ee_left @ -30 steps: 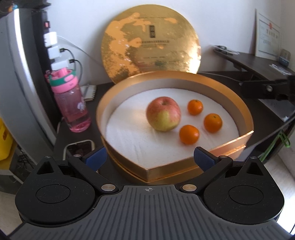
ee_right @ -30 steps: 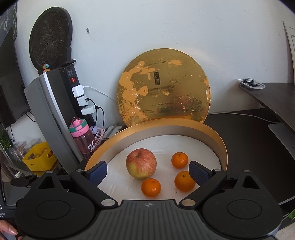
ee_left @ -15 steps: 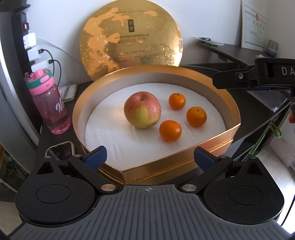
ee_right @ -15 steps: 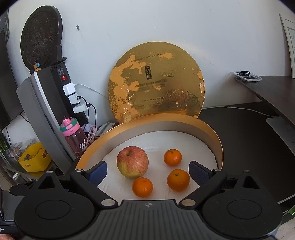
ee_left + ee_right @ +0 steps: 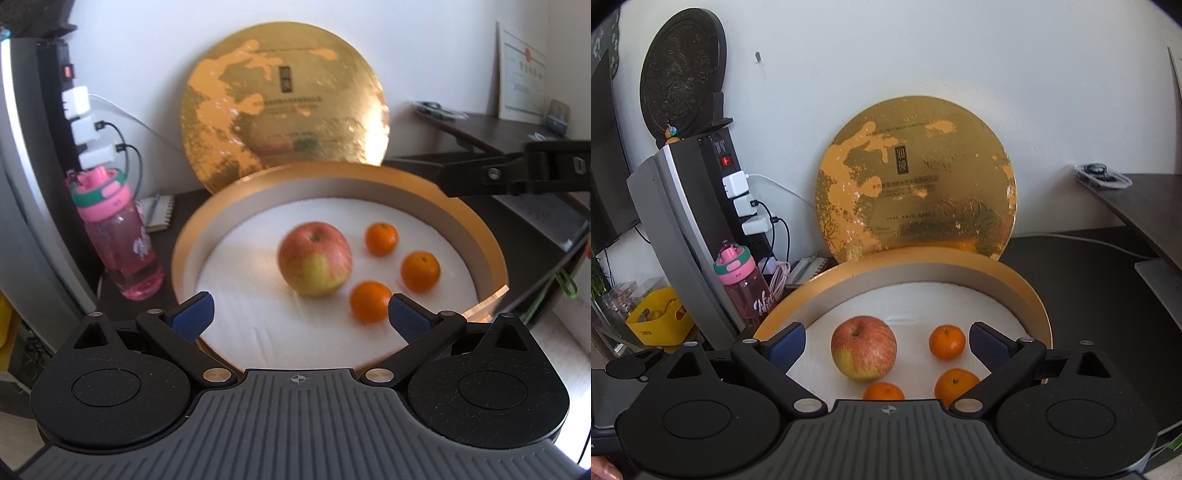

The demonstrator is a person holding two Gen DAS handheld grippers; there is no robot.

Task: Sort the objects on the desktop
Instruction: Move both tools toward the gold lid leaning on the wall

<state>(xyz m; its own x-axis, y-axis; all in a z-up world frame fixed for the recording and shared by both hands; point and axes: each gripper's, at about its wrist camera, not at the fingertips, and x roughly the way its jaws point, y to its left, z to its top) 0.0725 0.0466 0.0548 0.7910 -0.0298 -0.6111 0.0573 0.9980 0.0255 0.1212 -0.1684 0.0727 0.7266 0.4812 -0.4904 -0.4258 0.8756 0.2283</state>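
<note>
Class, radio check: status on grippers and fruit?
Left gripper open, right gripper open, both empty. Apple and three tangerines in gold box, untouched. Nothing blocking.

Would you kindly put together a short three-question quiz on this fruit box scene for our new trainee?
1. True or false: the apple lies inside the round gold box.
2. How many oranges share the box with it?
A. two
B. three
C. five
3. Fill in: the pink bottle stands ____ the box, on its left side in the right wrist view.

Key:
1. True.
2. B; one orange lies farthest back, another nearer, and the third is partly hidden by the gripper body.
3. Outside. Both the left gripper and right gripper are open and empty.
</note>
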